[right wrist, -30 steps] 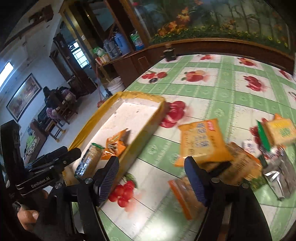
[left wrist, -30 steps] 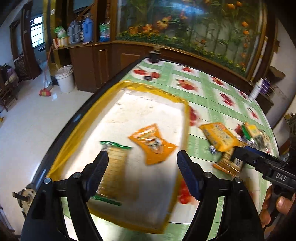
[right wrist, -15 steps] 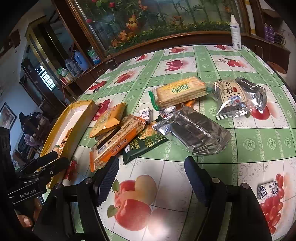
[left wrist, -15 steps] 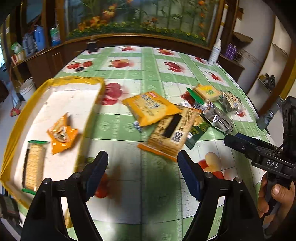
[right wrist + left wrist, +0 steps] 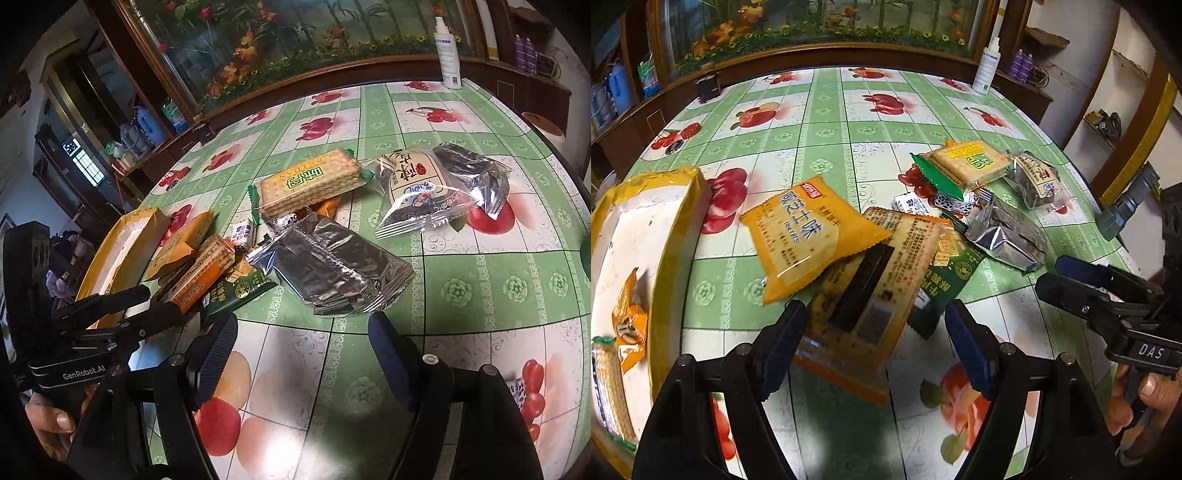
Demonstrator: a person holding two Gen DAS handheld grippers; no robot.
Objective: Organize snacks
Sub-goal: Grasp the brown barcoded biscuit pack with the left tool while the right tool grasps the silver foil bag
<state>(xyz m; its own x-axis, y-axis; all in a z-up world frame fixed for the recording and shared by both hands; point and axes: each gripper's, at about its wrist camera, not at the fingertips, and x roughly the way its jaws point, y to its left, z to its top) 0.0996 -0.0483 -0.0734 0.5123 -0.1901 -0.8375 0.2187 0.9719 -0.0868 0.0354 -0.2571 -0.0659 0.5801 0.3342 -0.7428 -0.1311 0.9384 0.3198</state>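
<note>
well, i have both tools over the heap of snacks on the round tabletop [image 5: 827,122] with its green-and-white fruit-print cloth. my left tool [image 5: 875,343] is spread wide, nothing pinched, its blue pads on either side of a long orange-edged clear cracker packet [image 5: 871,295] without touching it. my right tool [image 5: 299,350] is also spread and empty, just short of a crinkled silver foil packet [image 5: 332,266].

counting the loose heap: one yellow glossy pouch with white lettering [image 5: 801,236] lying partly on the cracker packet, one dark green packet with gold print [image 5: 945,280] tucked under it, one clear sleeve of pale crackers with green ends [image 5: 306,184], the one foil packet, one clear bag with a cream label holding dark pieces [image 5: 417,192], and at least two small white-and-blue wrapped sweets [image 5: 912,203] between them. another such sweet [image 5: 517,391] lies apart near the right edge in the right view.

at the tabletop's left edge sits a shallow yellow-rimmed white tray [image 5: 676,236]. it holds two snacks: one small orange pouch [image 5: 628,325] and one green-ended cracker sleeve [image 5: 609,395].
</note>
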